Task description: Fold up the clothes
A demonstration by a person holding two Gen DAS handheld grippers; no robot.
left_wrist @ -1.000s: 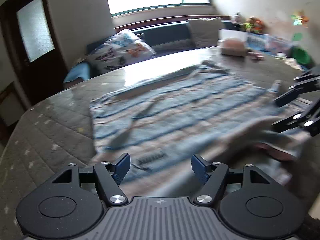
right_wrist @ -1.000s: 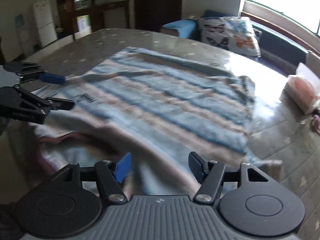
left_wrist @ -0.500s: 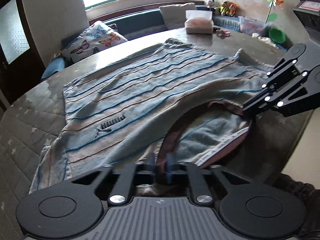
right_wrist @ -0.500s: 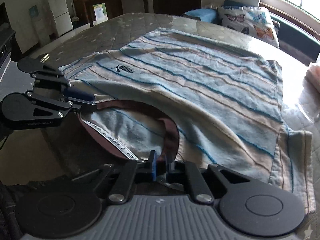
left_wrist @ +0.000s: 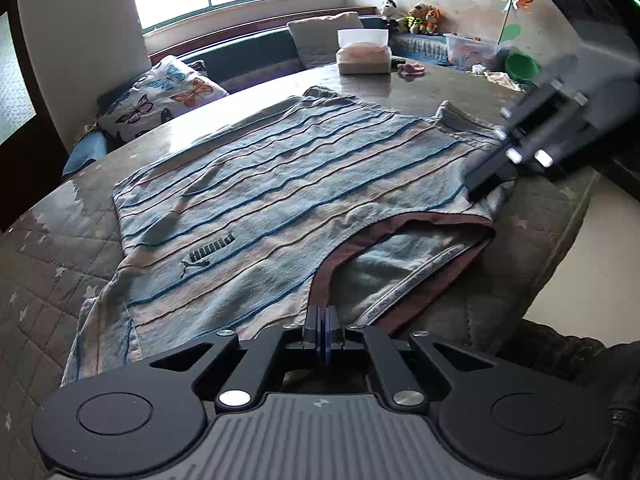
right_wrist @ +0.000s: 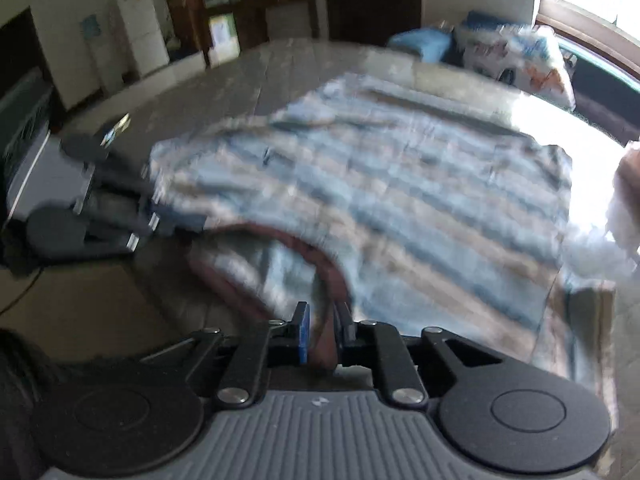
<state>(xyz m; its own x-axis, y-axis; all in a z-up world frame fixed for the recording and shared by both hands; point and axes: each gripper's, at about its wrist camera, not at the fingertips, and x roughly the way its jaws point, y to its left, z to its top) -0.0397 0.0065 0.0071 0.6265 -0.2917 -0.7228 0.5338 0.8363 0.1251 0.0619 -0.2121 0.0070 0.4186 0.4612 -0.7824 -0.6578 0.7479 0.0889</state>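
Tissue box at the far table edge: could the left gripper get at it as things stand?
Probably not at once. The left gripper is shut on the striped shirt collar at the near edge, and the tissue box stands beyond the whole shirt; it would have to let go first.

Quilted surface [left_wrist: 48, 272], star-patterned.
Striped shirt [left_wrist: 280, 200] is spread flat on it; tissue box [left_wrist: 363, 53] is set near the far edge.

Striped shirt [left_wrist: 280, 196]: our left gripper [left_wrist: 322, 317], open a second ago, is now clamped on its collar; our right gripper [right_wrist: 322, 330] closed there too, jaws now reopening around the collar.
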